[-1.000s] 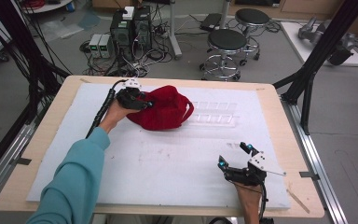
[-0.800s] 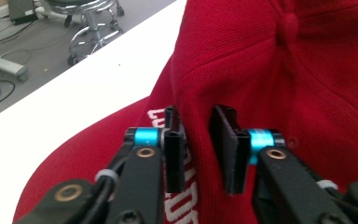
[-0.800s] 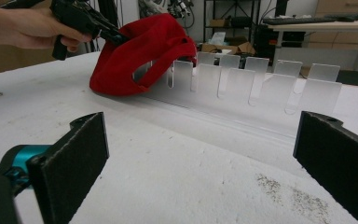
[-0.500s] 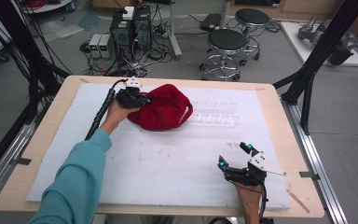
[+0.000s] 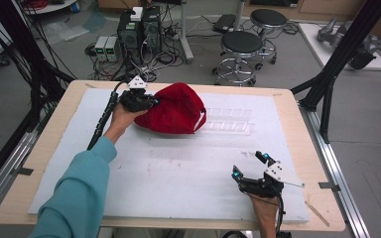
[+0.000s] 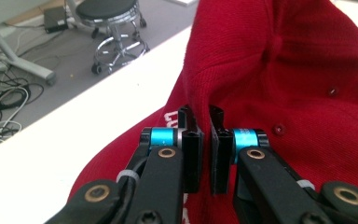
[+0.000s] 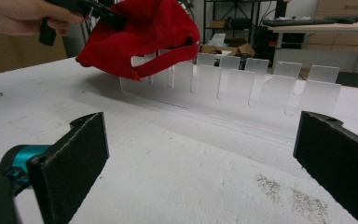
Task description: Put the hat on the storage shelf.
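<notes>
Robotics or data-collection lab. Indicated by a wooden work table [image 5: 297,148] topped with white foam sheet [image 5: 178,173], framed by black metal rig struts [image 5: 337,64]. Also indicated by computer towers [image 5: 139,27] with tangled cables [image 5: 163,54] on grey floor, plus black round stools [image 5: 243,47] behind.

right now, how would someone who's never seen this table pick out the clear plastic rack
Start at the white mat covering the wooden table, then go to its far side, beside the red cap that the left gripper pinches. The clear rack is the low see-through strip of upright tabs stretching right from under the cap, the one transparent thing there.
</notes>
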